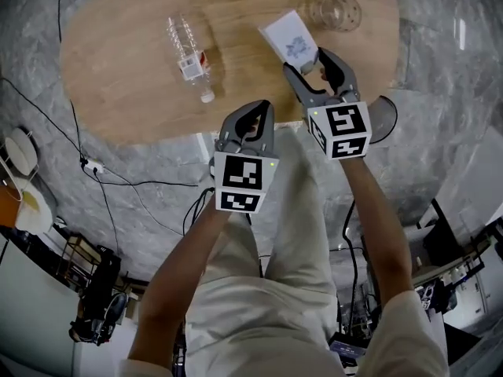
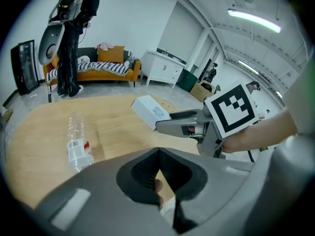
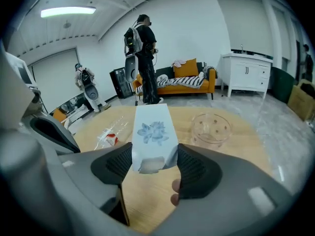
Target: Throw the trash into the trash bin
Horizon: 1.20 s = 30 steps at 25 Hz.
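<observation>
Jaws of the right gripper [image 3: 153, 157] clamp a white, blue-flowered cardboard carton [image 3: 152, 129]; left gripper [image 2: 158, 152] jaws meet, empty. Keep that squeeze steady while carrying.

Both arms forward, left gripper [image 1: 253, 108] jaws together and empty, right gripper [image 1: 306, 60] jaws tight on a white box [image 1: 288, 38].

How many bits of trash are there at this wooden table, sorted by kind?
Clear plastic bottle: 1
White box with a blue flower print: 1
Clear plastic cup: 1
Total: 3
</observation>
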Tool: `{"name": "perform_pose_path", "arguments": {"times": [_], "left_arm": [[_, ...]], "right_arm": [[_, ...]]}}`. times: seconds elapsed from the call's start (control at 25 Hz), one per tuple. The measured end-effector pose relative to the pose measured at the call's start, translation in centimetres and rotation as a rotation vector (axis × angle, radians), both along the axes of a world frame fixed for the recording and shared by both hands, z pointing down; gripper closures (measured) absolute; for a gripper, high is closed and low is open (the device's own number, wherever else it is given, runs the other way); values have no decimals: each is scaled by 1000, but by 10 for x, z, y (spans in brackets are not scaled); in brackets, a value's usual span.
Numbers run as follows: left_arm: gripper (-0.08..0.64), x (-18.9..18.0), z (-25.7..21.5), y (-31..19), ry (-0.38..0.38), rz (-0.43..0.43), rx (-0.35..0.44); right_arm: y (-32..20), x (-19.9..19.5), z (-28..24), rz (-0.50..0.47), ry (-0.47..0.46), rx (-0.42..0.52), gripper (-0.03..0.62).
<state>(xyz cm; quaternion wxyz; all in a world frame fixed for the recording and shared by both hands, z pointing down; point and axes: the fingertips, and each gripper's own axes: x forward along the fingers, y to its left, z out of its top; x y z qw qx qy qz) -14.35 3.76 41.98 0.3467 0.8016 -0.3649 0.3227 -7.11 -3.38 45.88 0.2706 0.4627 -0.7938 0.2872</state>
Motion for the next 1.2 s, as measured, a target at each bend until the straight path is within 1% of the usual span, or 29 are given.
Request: {"name": "perform_pose_path", "arguments": {"times": [0.12,0.48,0.76,0.96,1.2], "left_arm": [[559,12,-2,3,0,36,2],[560,69,-4,20,4,163,11],[560,113,0,36,-2,250,7],[560,151,1,50,-1,322,0],[560,196,11,69,1,416,-14]], "right_arm": [[9,18,-9,54,-13,7,278],[50,85,-20,180,-20,18,279],[83,141,-12,309,-25,-3,279],[110,183,-10,395,-21,-14,279],[145,231,7,514,-19,-49,278]]}}
